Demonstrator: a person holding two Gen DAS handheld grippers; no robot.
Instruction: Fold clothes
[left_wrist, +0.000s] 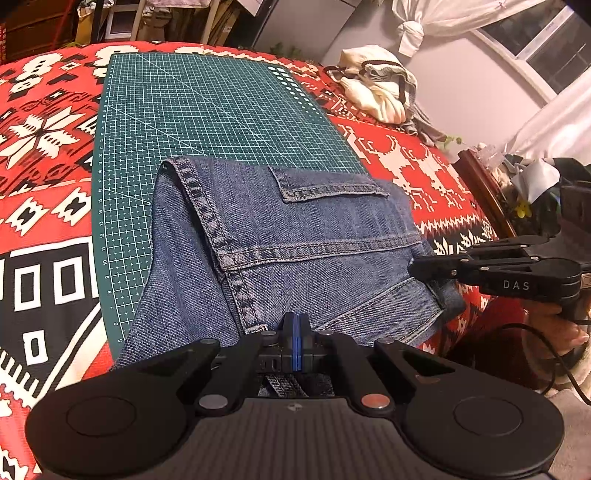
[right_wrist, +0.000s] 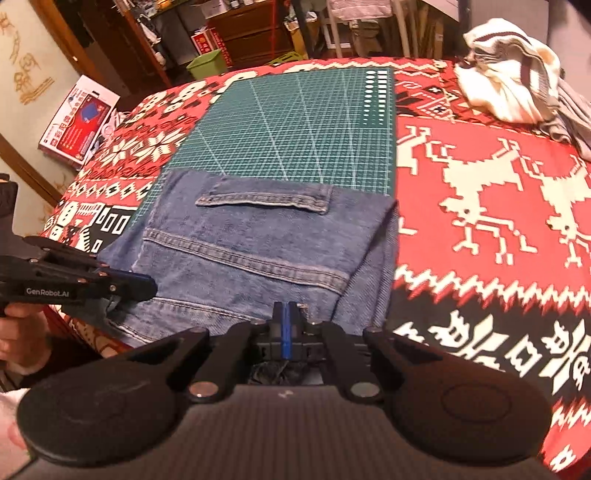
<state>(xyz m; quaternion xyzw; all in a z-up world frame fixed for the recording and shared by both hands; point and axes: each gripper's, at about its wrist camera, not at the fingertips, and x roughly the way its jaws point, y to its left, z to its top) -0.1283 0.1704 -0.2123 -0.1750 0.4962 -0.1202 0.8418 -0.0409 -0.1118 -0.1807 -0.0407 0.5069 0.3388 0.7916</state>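
Note:
A pair of blue jeans lies folded on the near end of a green cutting mat, back pocket flap facing up. My left gripper is shut on the denim's near edge, blue pads pressed together. My right gripper is likewise shut on the near edge of the jeans, further right. In the left wrist view the right gripper reaches in from the right onto the jeans' corner. In the right wrist view the left gripper comes in from the left, and a hand holds it.
The mat rests on a red, white and black patterned blanket. A heap of cream and grey clothes sits at the far right. A wooden edge and clutter border the right; boxes and furniture stand behind.

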